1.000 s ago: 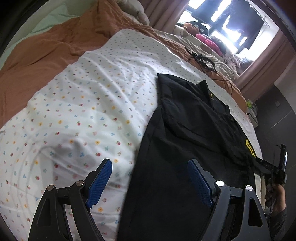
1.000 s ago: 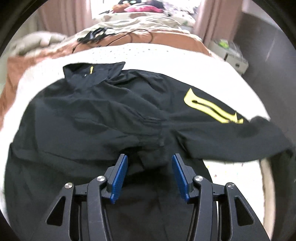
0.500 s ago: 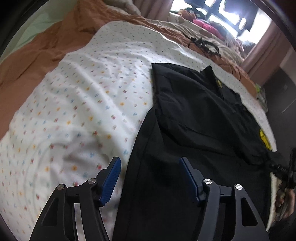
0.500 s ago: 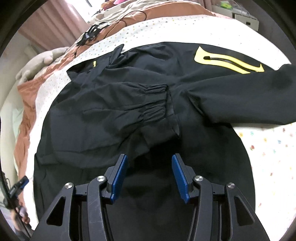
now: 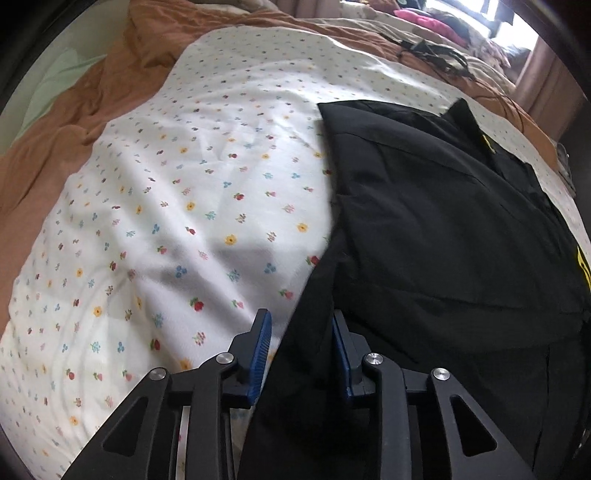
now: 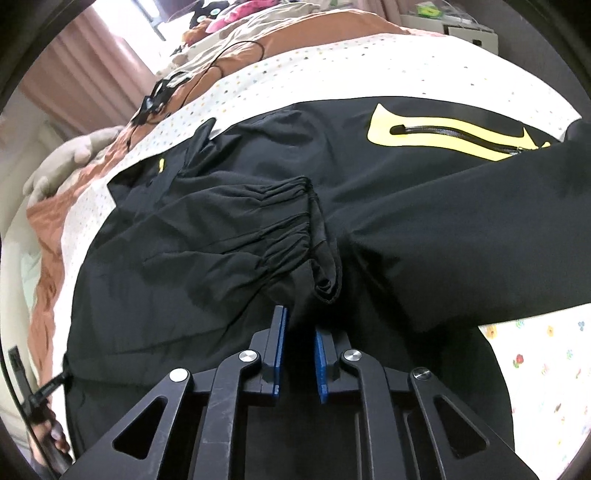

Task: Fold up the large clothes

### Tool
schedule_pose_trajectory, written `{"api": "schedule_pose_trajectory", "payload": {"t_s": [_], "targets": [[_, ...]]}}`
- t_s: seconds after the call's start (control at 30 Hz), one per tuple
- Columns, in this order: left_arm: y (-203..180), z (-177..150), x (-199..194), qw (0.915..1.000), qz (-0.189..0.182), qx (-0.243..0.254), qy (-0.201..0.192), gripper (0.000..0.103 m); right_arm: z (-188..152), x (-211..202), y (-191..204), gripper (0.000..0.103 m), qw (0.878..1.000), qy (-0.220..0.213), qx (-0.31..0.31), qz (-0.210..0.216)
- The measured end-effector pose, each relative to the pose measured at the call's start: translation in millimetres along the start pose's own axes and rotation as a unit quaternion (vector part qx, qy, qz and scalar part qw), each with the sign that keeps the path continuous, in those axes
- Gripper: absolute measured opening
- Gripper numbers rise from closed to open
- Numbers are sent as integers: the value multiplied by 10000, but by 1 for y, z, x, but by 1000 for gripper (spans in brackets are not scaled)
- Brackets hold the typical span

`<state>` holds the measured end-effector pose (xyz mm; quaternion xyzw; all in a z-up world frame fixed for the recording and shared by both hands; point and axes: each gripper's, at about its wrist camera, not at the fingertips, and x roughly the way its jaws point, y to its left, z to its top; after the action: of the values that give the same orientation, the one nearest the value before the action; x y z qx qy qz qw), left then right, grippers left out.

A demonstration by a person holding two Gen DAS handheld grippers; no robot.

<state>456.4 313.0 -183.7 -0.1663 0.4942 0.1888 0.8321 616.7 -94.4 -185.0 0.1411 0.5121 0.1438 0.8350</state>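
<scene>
A large black jacket point(image 5: 443, 236) with yellow markings lies spread on the flowered sheet; in the right wrist view the jacket point(image 6: 229, 229) shows a gathered cuff point(image 6: 295, 206) folded over its body and a yellow pocket patch point(image 6: 443, 136). My left gripper point(image 5: 300, 328) has its jaws narrowed around the jacket's left hem edge. My right gripper point(image 6: 298, 332) has its jaws nearly closed on the black fabric of the lower hem, below the cuff.
The white flowered sheet point(image 5: 184, 192) lies on a brown duvet point(image 5: 92, 96). Black cables point(image 6: 177, 81) and soft toys point(image 6: 70, 158) lie near the head of the bed. A white box point(image 6: 461, 29) stands beside the bed.
Both grippers have moved down to the jacket's near hem and closed from wide open onto the fabric.
</scene>
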Motion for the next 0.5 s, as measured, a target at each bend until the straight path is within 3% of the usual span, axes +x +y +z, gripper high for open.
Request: {"api": "schedule_pose_trajectory", "payload": {"t_s": [0.17, 0.27, 0.33, 0.4, 0.43, 0.5], "targets": [[1, 2, -1, 9998, 92, -153, 4, 33, 10, 6, 6, 14, 9999, -6, -109, -52], [2, 1, -9, 9996, 57, -279, 4, 33, 14, 3, 8, 21, 9998, 100, -169, -36], [2, -1, -17, 9996, -10, -284, -2, 33, 11, -7, 7, 49, 9998, 81, -158, 31], [0, -4, -26, 9995, -147, -281, -5, 34, 9, -25, 5, 65, 9998, -96, -173, 67], [-1, -6, -31, 9994, -201, -281, -11, 35, 7, -35, 3, 66, 9995, -235, -199, 56], [-3, -9, -42, 9992, -257, -298, -57, 48, 6, -55, -2, 66, 9989, -397, -266, 5]]}}
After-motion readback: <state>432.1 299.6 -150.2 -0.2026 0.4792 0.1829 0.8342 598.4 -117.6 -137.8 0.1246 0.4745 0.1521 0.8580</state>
